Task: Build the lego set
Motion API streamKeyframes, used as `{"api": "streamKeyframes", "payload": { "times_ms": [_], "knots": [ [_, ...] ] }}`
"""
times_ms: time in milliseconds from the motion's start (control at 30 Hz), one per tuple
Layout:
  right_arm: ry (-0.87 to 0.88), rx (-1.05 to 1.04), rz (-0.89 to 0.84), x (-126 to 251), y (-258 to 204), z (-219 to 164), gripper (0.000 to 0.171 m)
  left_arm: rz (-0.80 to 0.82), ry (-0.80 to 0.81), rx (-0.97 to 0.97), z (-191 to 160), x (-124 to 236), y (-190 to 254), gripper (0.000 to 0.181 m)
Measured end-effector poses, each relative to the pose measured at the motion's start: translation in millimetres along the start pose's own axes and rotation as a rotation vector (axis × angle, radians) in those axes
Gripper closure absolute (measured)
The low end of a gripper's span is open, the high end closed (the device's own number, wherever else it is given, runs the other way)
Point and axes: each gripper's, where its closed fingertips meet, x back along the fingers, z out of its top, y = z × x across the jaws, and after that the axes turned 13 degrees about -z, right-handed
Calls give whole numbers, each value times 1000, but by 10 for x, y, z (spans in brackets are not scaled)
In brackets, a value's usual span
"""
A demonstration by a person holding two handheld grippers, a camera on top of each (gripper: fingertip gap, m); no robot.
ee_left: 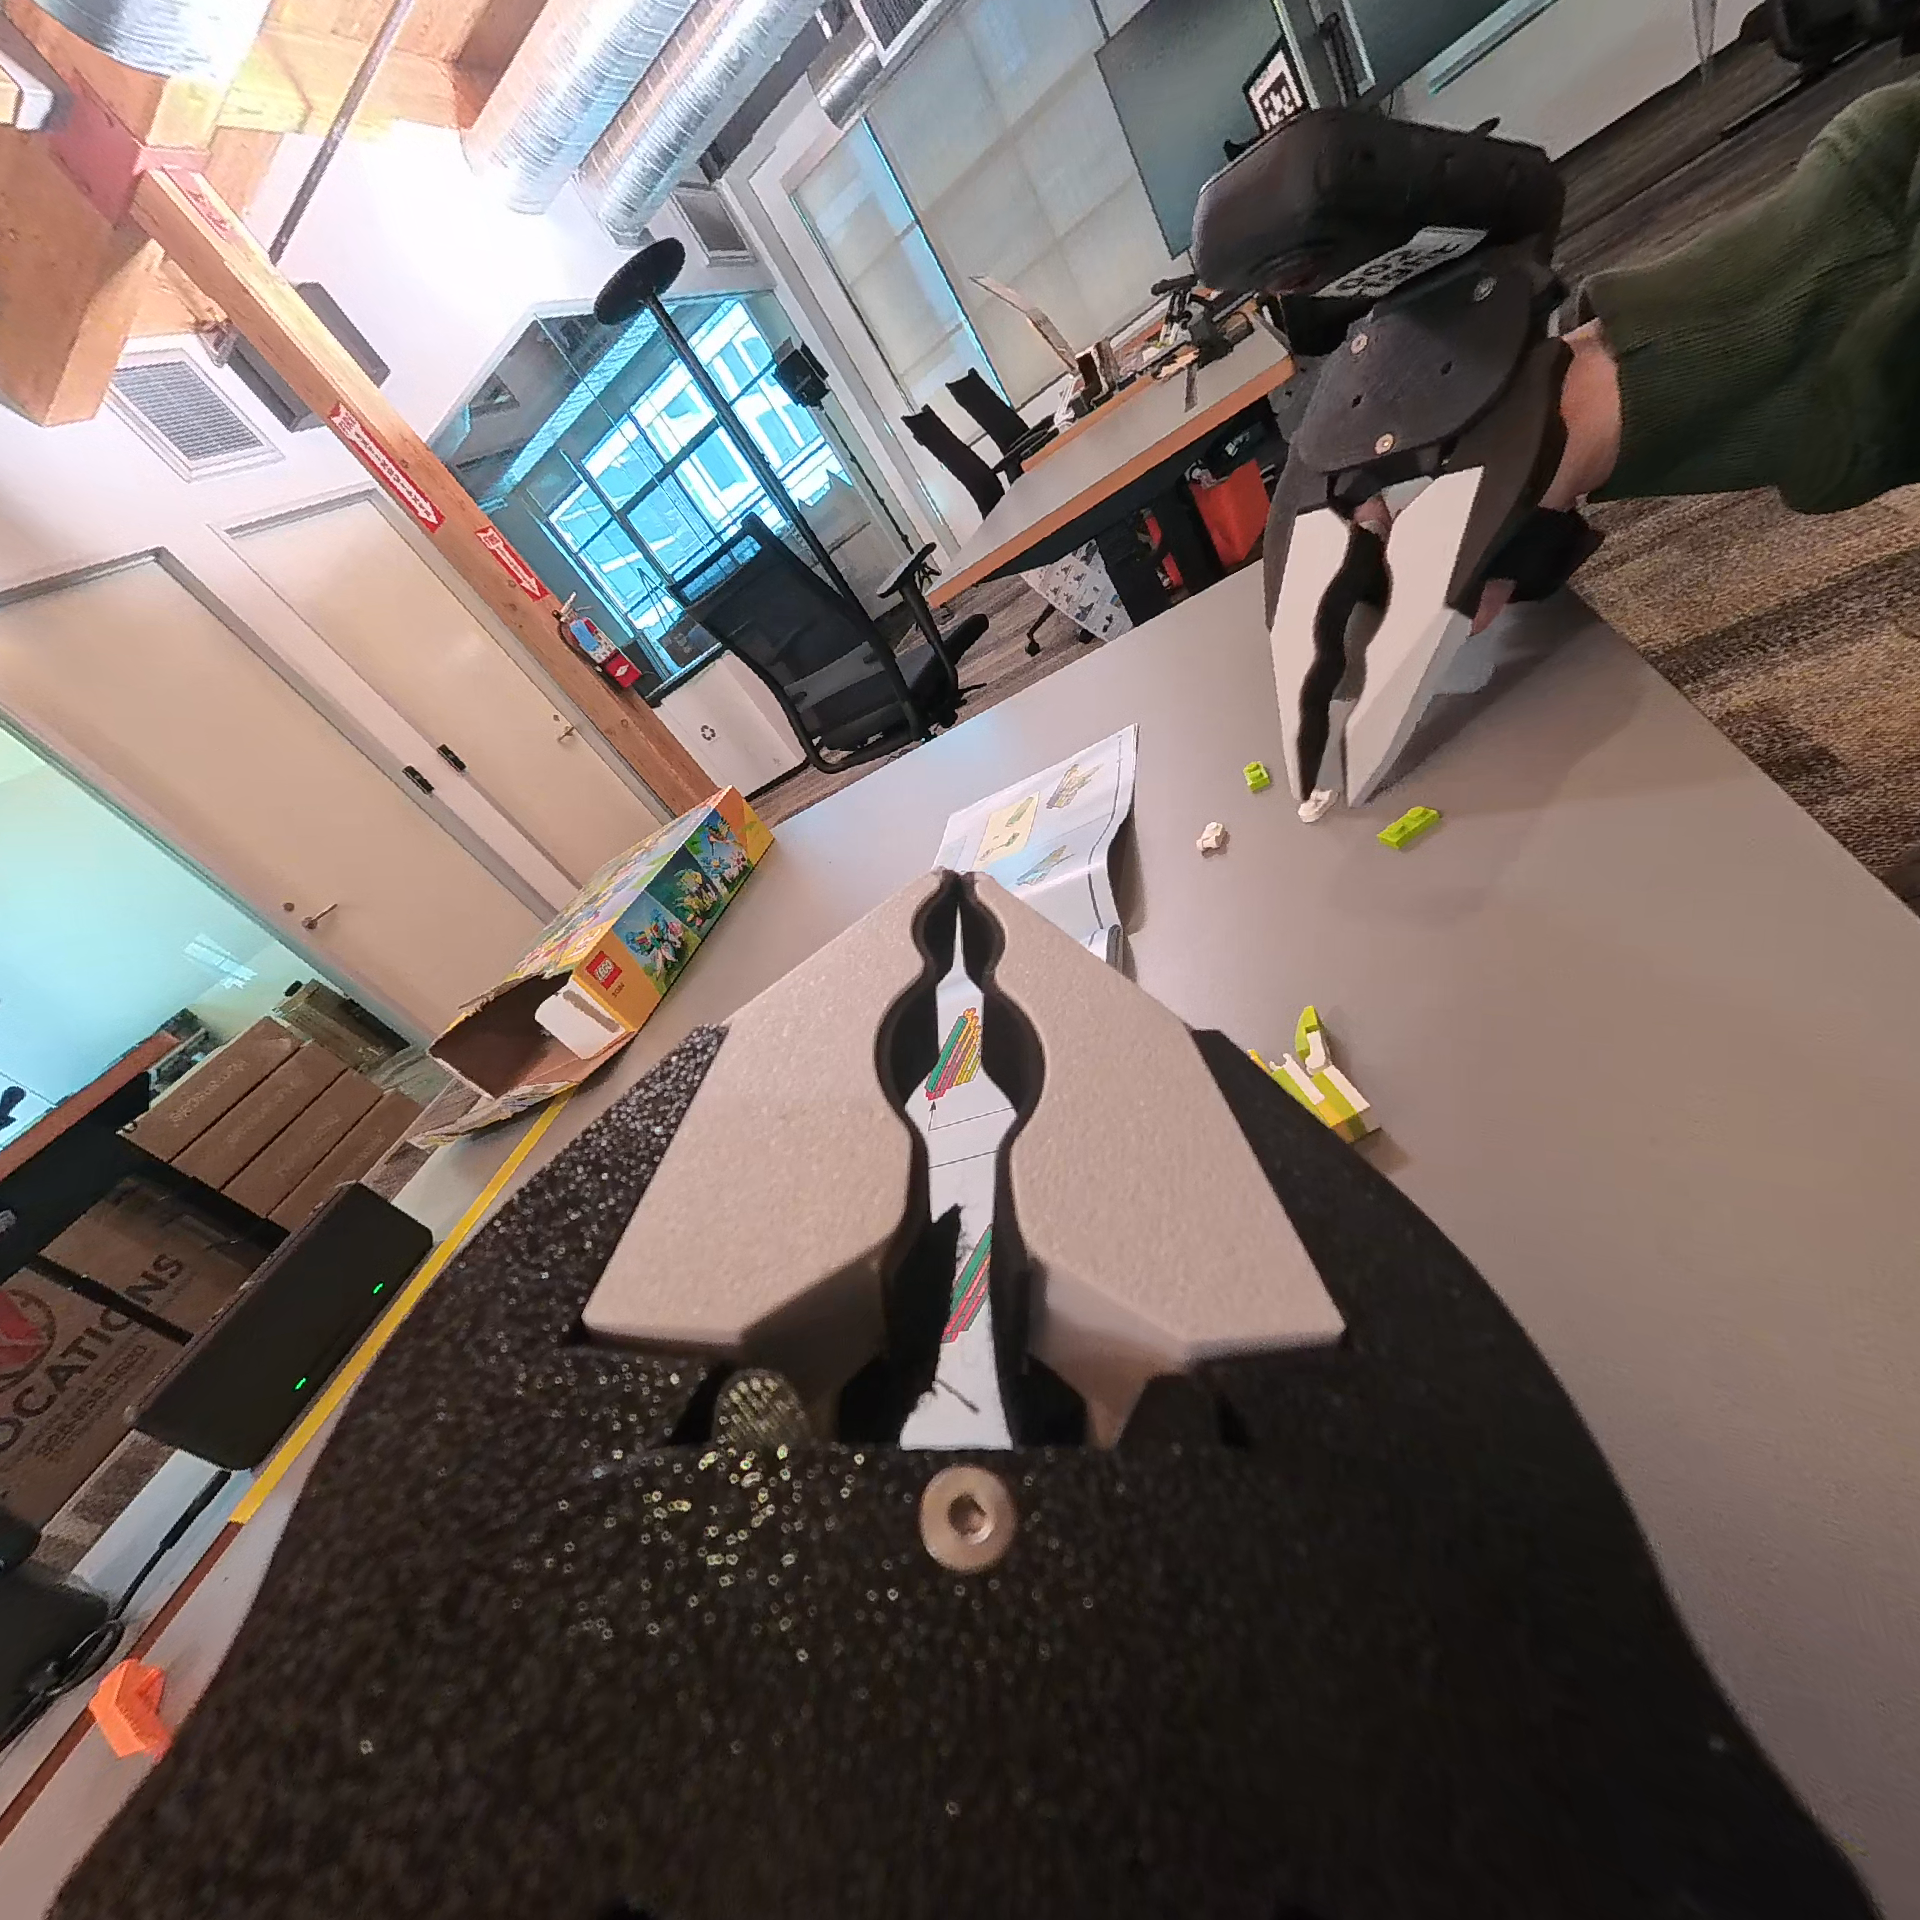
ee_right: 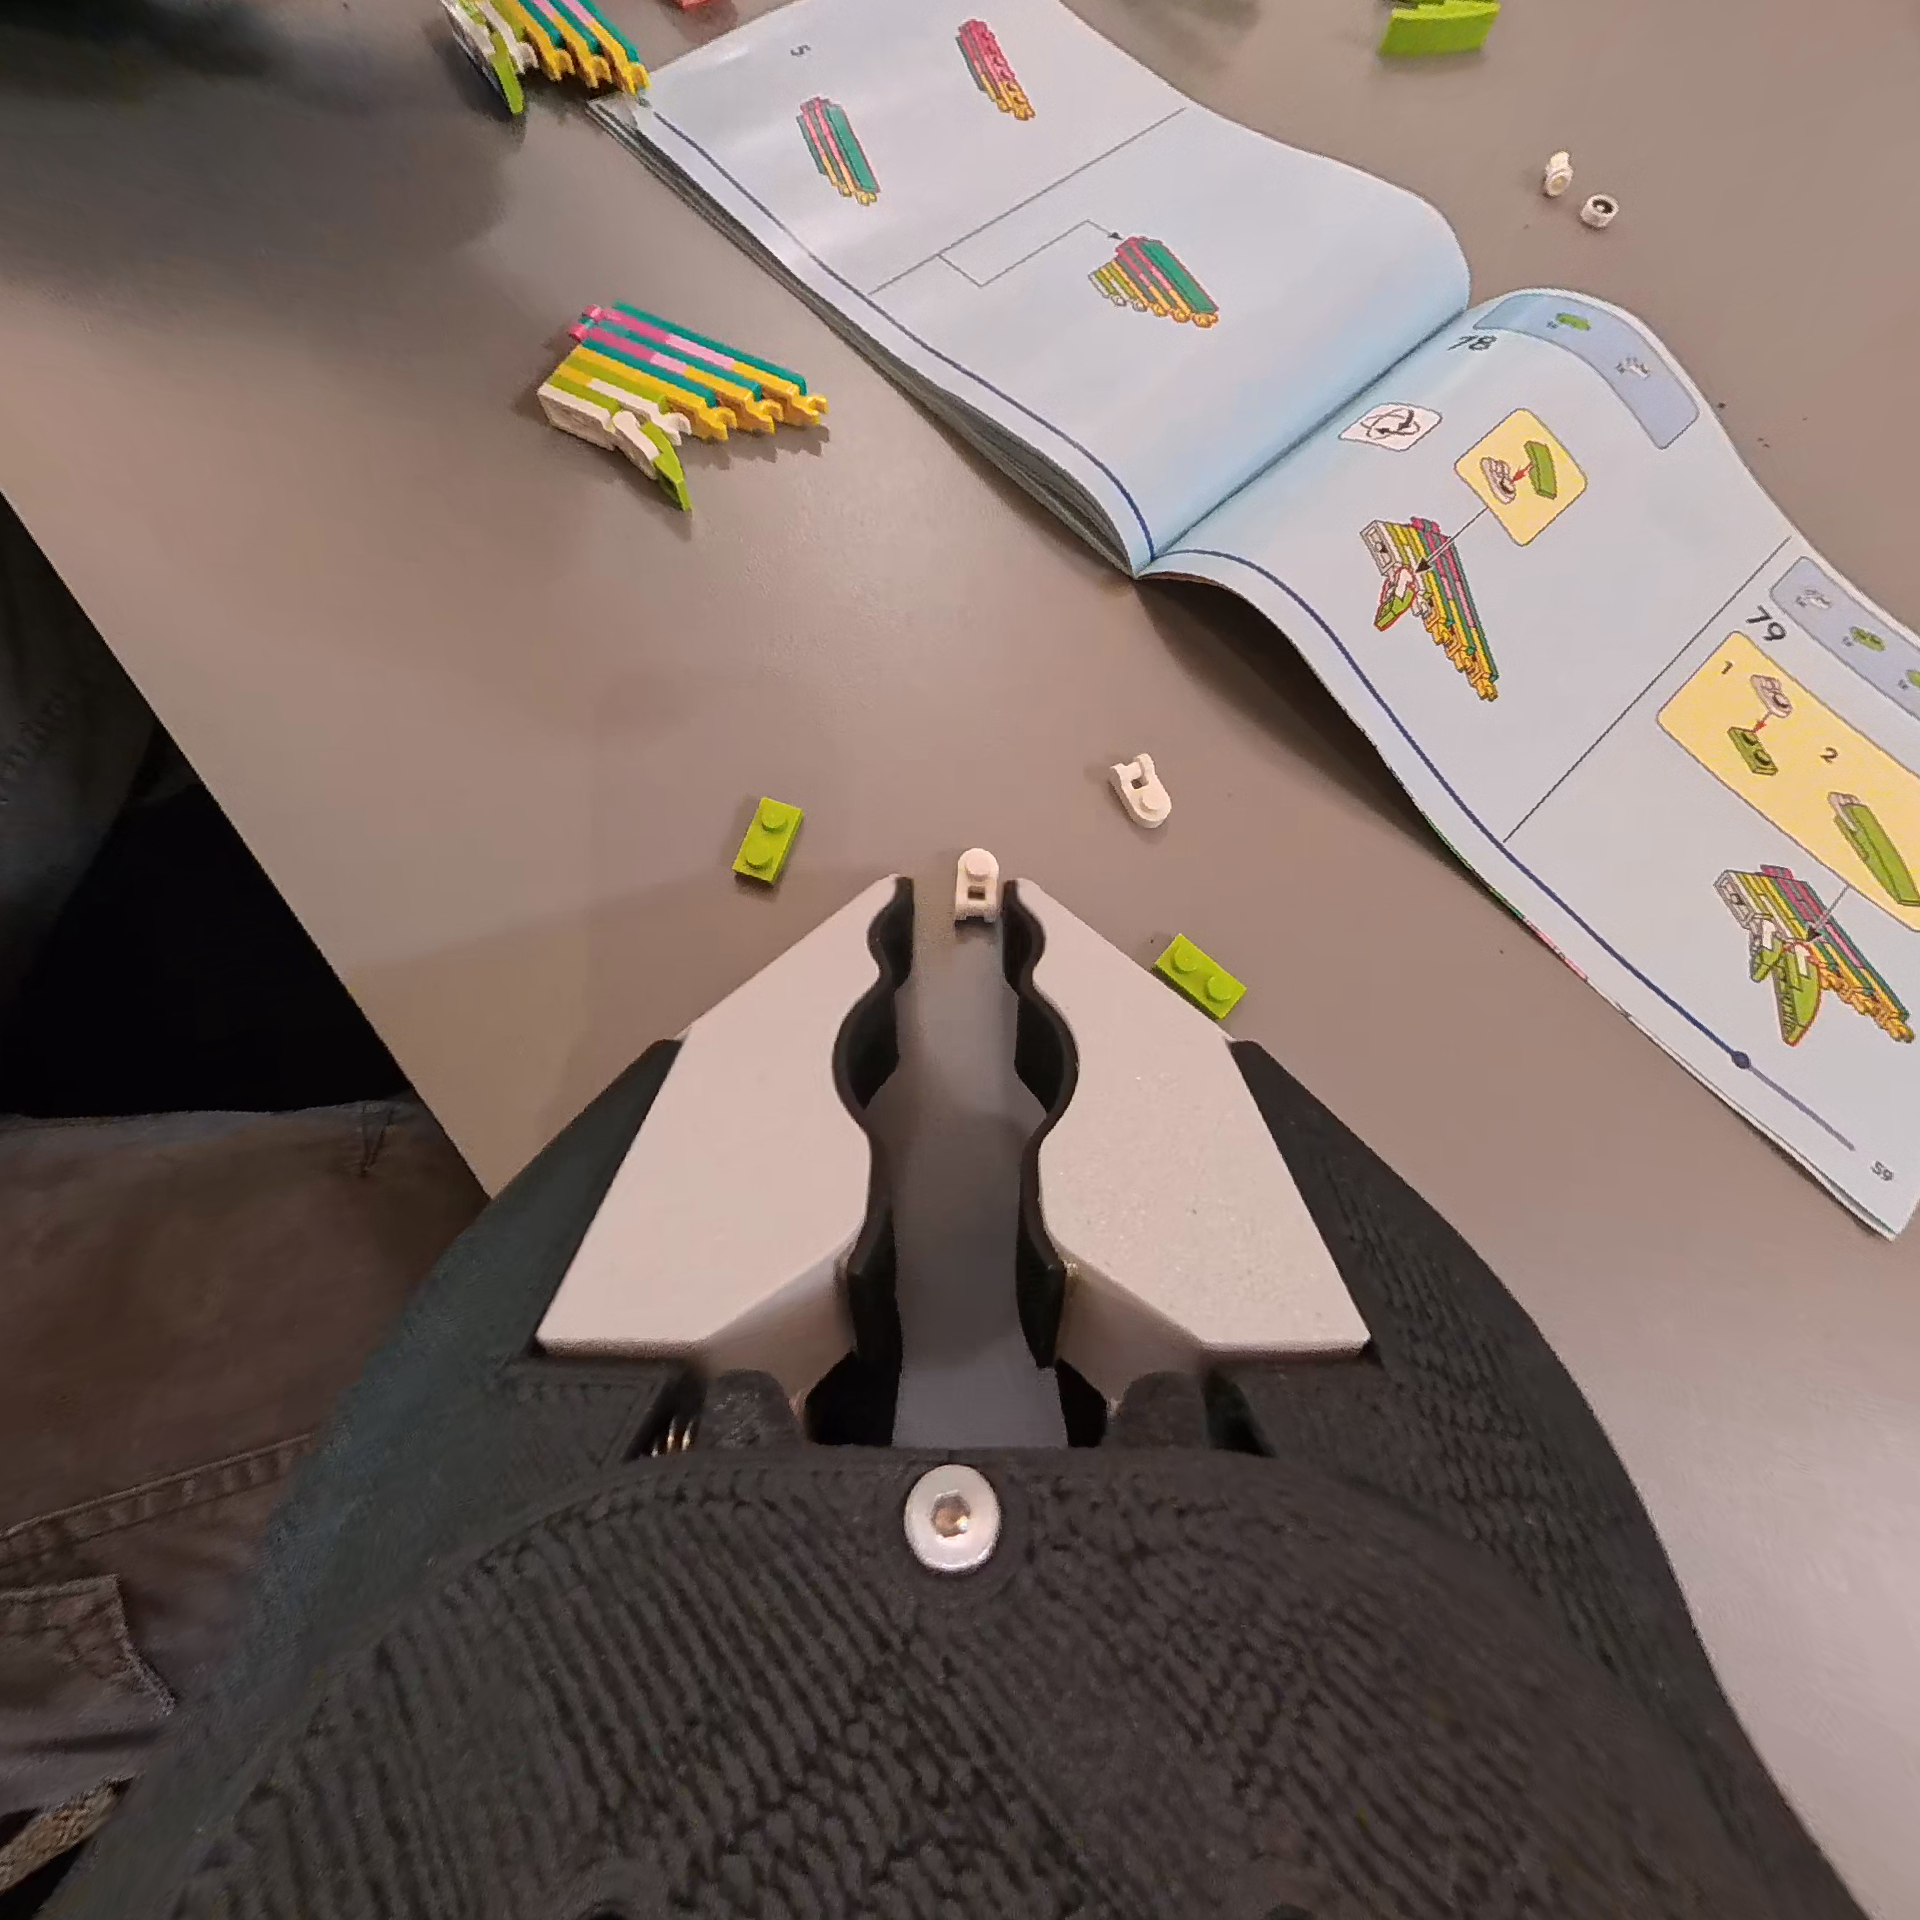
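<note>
My right gripper (ee_right: 958,888) is slightly open, its tips low over the grey table (ee_right: 520,675). A small white clip piece (ee_right: 977,883) lies between the tips, close to the right finger. Lime 1x2 plates lie to its left (ee_right: 769,840) and right (ee_right: 1200,974). A second white clip piece (ee_right: 1141,792) lies just beyond. A striped wing assembly (ee_right: 675,395) lies farther left. My left gripper (ee_left: 958,883) is shut and empty, held above the open instruction booklet (ee_left: 1049,831). The right gripper (ee_left: 1325,795) shows far right in the left wrist view.
The booklet (ee_right: 1143,312) lies open to the right. A second wing assembly (ee_right: 551,47), a lime curved piece (ee_right: 1439,26) and small white round pieces (ee_right: 1558,171) lie at the far side. An opened set box (ee_left: 623,956) lies far left. The table edge runs lower left.
</note>
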Motion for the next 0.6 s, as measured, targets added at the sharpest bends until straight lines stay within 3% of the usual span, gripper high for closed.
{"api": "streamKeyframes", "payload": {
  "times_ms": [33, 200, 400, 600],
  "knots": [
    [2, -5, 1, 1, 3, -1, 154, 0, -1, -1, -1, -1, 2, 181],
    [26, -42, -3, 38, 52, 18, 149, 0, 0, 1, -1, 1, -1, 181],
    [62, -134, -149, 2, 335, 165, 150, 1, 0, 0, -1, 1, -1, 181],
    [-29, -191, -145, -211, 383, 188, 151, 4, 1, 3, -1, 6, -11, 181]
  ]
}}
